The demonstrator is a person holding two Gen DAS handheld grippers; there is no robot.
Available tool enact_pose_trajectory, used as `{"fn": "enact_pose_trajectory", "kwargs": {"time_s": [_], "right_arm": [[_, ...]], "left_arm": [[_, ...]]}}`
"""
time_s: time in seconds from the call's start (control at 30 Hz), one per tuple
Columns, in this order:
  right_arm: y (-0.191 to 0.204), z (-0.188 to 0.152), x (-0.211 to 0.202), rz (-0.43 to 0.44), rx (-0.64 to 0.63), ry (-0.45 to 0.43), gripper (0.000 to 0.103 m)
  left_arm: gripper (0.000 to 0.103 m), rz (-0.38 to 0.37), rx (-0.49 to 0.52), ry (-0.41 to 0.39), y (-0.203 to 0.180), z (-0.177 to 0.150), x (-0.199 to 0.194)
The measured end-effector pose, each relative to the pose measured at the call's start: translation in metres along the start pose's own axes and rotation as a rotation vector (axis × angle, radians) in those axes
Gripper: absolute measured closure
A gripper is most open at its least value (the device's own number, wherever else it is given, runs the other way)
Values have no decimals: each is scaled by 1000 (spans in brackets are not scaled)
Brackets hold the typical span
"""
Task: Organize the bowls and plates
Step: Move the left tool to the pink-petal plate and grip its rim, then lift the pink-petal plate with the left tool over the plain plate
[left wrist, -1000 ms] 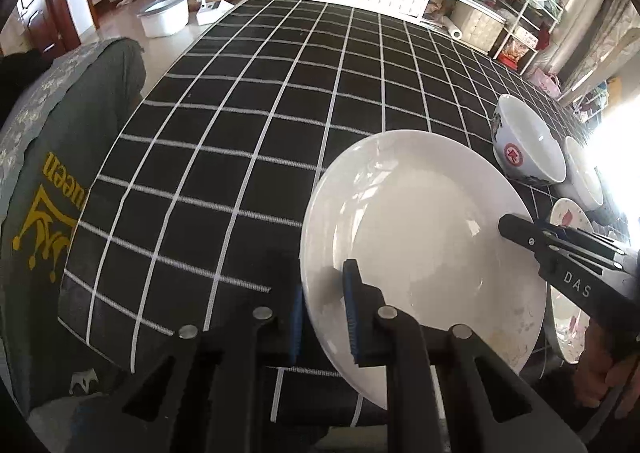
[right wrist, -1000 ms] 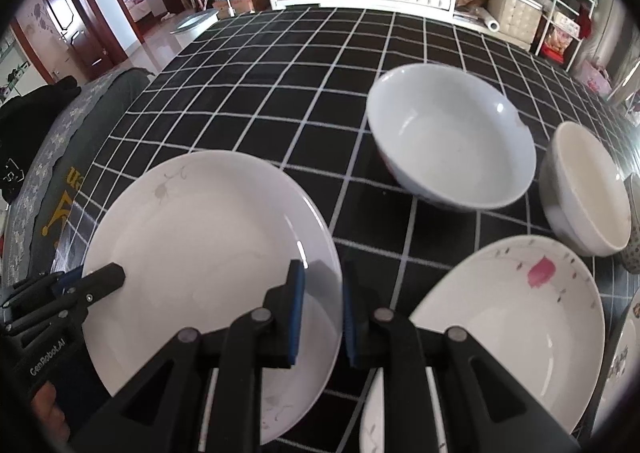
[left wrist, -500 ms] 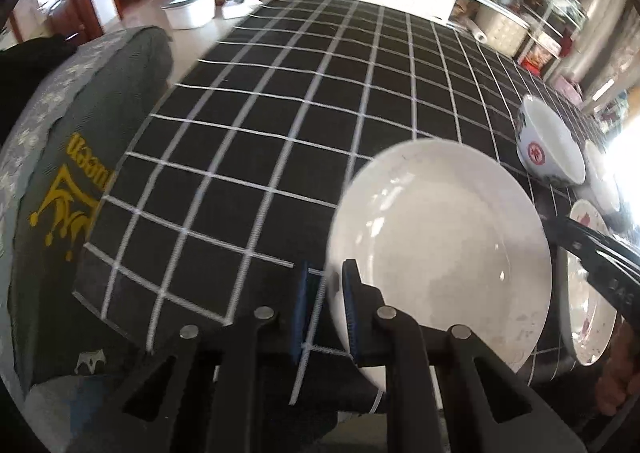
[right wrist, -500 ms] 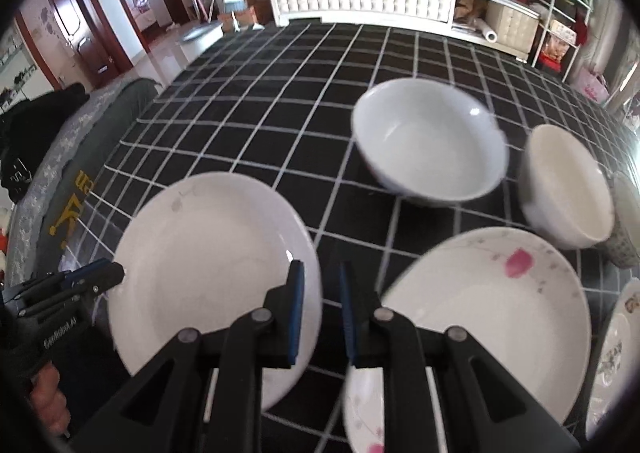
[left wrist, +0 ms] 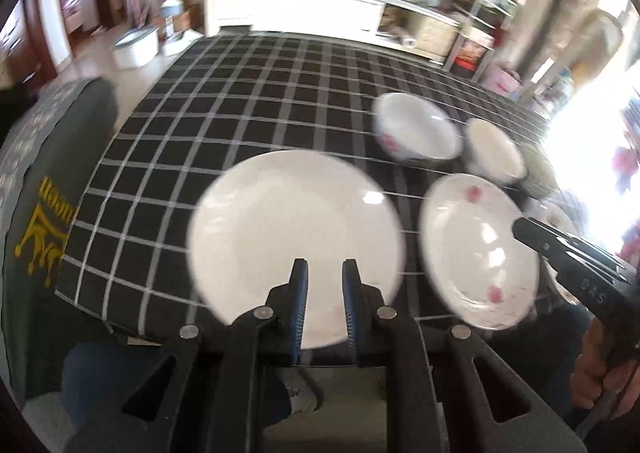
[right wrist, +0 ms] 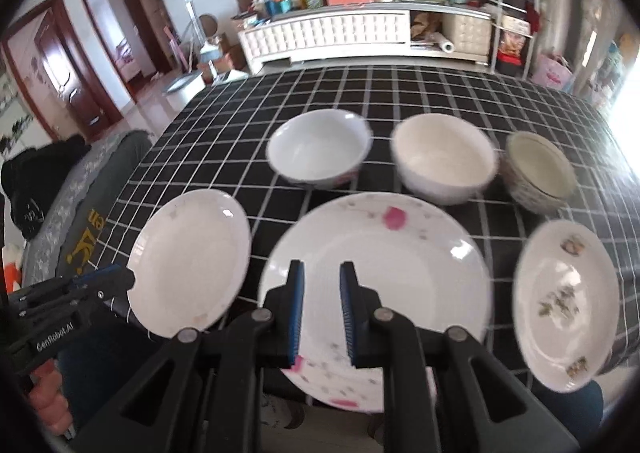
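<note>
Evidently early in the sorting: every plate and bowl lies singly on the checked tabletop (right wrist: 460, 93), nothing stacked.

Taking the pink-flowered plate (right wrist: 376, 293) as landmark: the plain white plate (left wrist: 294, 245) lies just beside it on the side of the left gripper (left wrist: 323, 281); a smaller plate with brown-green sprigs (right wrist: 566, 305) lies on the opposite side; behind it stand three bowls in a row, a white bowl with a red motif (right wrist: 320, 149), a plain cream bowl (right wrist: 444, 163) and a patterned-wall bowl (right wrist: 538, 171). All are glazed, hard, slick-rimmed ware, probably prone to slipping. Both the left gripper and the right gripper (right wrist: 322, 281) hover above the near tabletop edge, jaws standing slightly apart, pinching nothing. Gathering plates into one pile and nesting bowls appears wholly outstanding.
</note>
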State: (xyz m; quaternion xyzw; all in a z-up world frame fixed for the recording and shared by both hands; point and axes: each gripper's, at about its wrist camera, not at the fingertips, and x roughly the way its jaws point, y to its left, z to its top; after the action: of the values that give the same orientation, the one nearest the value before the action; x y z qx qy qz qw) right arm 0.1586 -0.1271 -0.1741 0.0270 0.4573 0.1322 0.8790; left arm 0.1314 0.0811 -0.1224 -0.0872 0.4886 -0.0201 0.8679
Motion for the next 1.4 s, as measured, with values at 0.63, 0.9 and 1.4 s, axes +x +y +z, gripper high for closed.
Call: {"fn": "enact_pose_trajectory", "kwargs": {"time_s": [0.63,0.9,1.4], "right_arm": [[-82,-15,14,-79,76,32,81],[-101,-12,36,-92,114,84,81],[-108,-12,59,-69,122,143,81]], "left_arm": [[88,-144,113,122,-80,6,64],[88,-116,129,172,-81,11,99],[90,-113,150,203,-83,13,125]]}}
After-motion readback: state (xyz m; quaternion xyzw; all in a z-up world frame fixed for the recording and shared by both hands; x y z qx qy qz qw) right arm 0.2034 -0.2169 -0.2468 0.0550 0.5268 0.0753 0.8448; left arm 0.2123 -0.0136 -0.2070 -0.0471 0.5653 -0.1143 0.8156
